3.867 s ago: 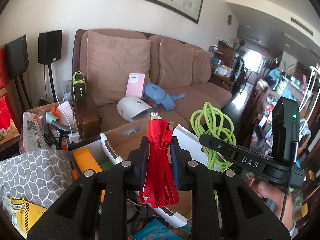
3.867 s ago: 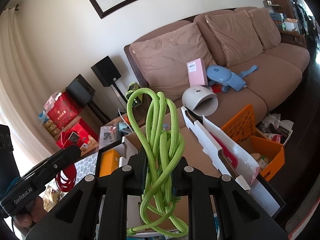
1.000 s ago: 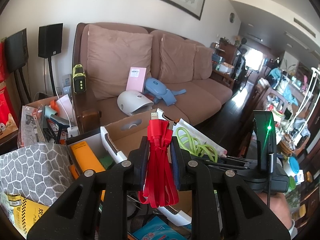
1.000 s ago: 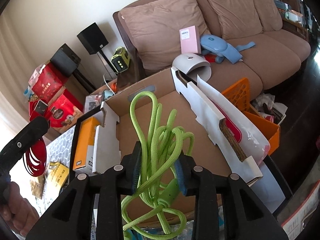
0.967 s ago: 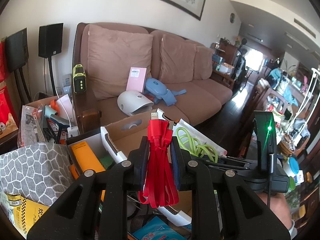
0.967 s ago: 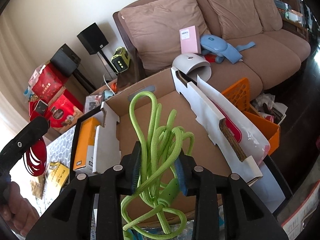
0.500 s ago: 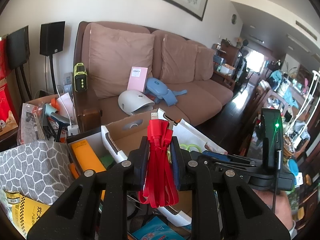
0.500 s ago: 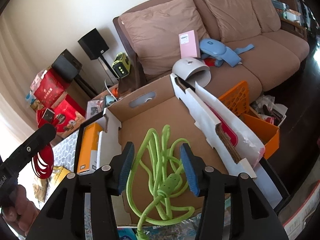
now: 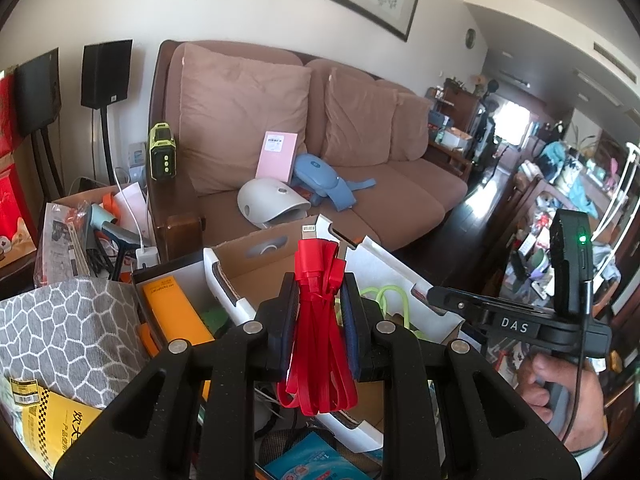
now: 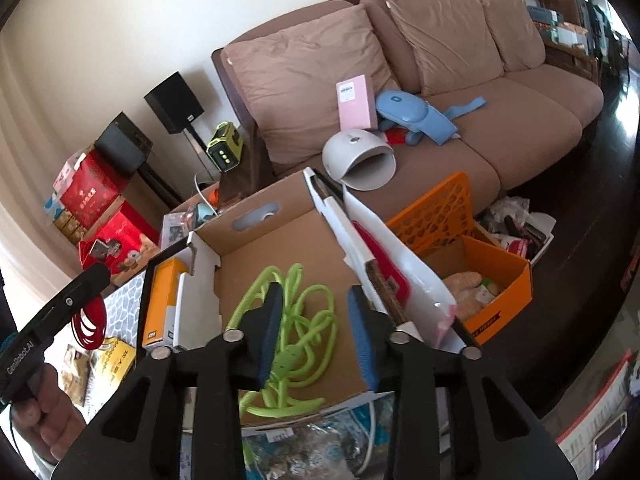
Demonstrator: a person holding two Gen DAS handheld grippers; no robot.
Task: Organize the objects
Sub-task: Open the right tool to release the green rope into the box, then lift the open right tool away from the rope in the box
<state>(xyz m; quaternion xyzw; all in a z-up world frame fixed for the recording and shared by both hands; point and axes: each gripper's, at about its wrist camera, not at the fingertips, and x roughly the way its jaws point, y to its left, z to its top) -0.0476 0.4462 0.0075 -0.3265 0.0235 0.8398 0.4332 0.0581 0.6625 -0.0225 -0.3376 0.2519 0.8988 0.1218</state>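
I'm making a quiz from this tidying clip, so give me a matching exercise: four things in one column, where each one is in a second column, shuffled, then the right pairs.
Things:
1. red cable
2. green cable
3. pink box
4. yellow-green speaker

Places:
A. lying in the cardboard box
B. leaning against a sofa cushion
C. clamped in the left gripper
D. standing on the sofa's wooden armrest

Pairs: 1-C, 2-A, 3-B, 4-D
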